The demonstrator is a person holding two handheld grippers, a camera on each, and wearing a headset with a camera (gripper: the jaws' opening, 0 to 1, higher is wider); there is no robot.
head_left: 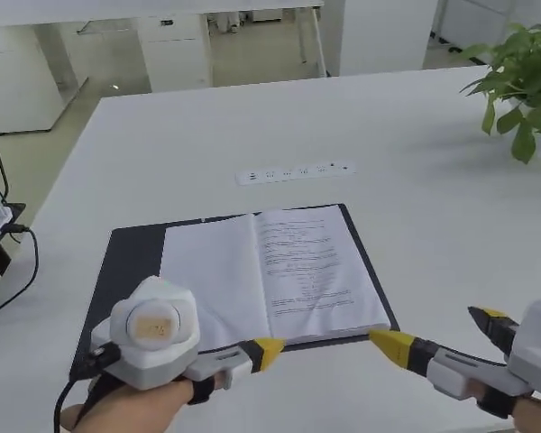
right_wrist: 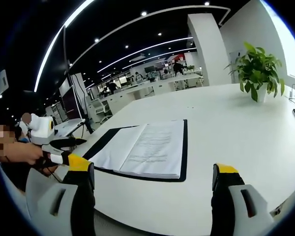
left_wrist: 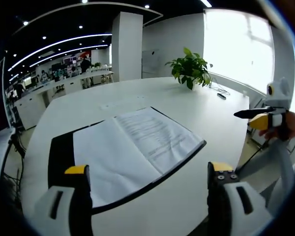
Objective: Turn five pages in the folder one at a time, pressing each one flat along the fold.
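You have one folder lying open on the white table, plus two grippers, one power strip and one potted plant. Your left gripper is spread wide and empty, with the folder just ahead at 11 o'clock. Your right gripper is also released, and the folder sits apart from it at 11 o'clock. In the head view the strip lies beyond the folder at 12 o'clock and the plant at 2.

There was one folder on one table; one power strip; one potted plant. Two grippers were counted: the left gripper; the right gripper.
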